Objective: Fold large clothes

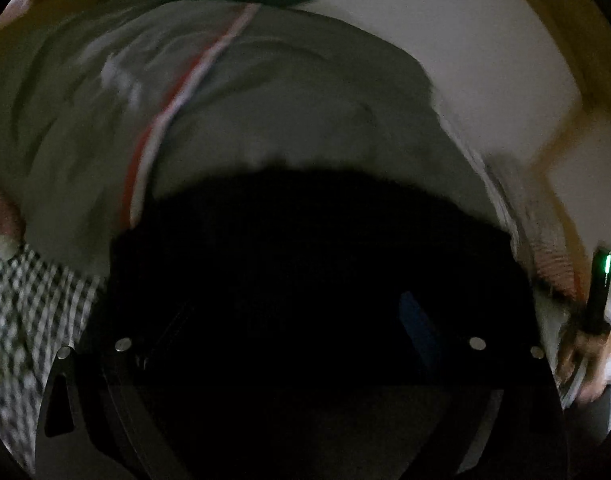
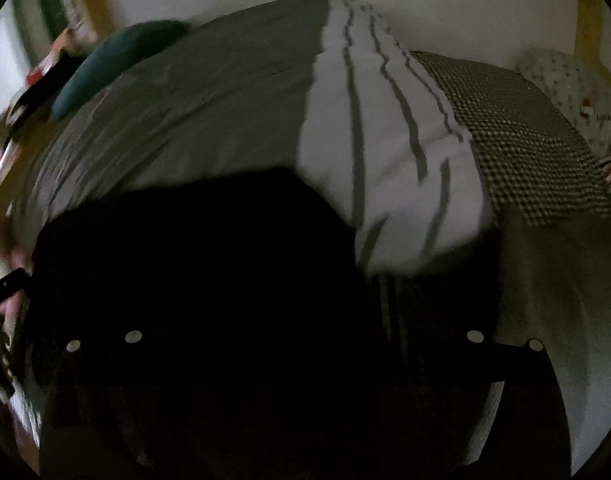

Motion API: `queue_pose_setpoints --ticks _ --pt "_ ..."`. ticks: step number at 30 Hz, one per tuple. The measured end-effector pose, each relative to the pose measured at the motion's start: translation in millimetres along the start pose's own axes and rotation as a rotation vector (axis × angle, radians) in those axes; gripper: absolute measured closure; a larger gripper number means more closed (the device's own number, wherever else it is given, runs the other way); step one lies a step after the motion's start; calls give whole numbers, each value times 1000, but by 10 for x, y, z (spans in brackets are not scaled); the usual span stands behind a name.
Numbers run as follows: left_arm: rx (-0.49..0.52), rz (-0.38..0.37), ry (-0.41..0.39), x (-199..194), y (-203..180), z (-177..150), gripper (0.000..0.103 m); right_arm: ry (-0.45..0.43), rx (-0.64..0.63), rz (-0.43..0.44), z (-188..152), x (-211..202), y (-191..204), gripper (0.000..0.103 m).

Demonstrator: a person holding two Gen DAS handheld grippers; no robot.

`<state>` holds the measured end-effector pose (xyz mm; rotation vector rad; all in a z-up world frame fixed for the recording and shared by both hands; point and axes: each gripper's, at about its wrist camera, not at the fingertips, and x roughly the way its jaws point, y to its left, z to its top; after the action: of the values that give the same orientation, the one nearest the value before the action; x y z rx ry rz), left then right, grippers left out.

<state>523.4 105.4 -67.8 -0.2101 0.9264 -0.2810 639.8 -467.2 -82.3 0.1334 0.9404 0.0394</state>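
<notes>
A large black garment [image 1: 305,248] fills the lower half of the left wrist view and covers my left gripper's fingers; only the dark gripper body [image 1: 85,392] shows. The same black garment [image 2: 193,280] fills the lower left of the right wrist view and hides my right gripper's fingers. Both views are blurred and dark. The garment hangs over a bed with a grey cover [image 2: 185,120]. The jaws of both grippers are hidden in the cloth.
On the bed lie a white cloth with dark stripes [image 2: 385,152], a black-and-white checked cloth [image 2: 525,140], a teal pillow [image 2: 117,60] and a spotted pillow [image 2: 565,84]. The other gripper with a green light [image 1: 603,276] shows at right. A white wall [image 1: 465,40] stands behind.
</notes>
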Motion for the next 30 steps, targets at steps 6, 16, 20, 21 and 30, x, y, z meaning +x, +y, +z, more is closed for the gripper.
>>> queue_pose_setpoints --ticks 6,16,20,21,30 --pt "73 106 101 160 181 -740 4 158 -262 -168 -782 447 434 5" --pt "72 159 25 -403 -158 -883 5 58 -168 -139 -973 -326 437 4" --pt "186 290 -12 -241 -401 -1235 4 101 -336 -173 -1368 -65 1120 4" --pt "207 298 -35 -185 -378 -1319 4 83 -372 -210 -1419 18 1168 4" --pt "72 161 -34 -553 -51 -1368 5 13 -211 -60 -1605 -397 820 4"
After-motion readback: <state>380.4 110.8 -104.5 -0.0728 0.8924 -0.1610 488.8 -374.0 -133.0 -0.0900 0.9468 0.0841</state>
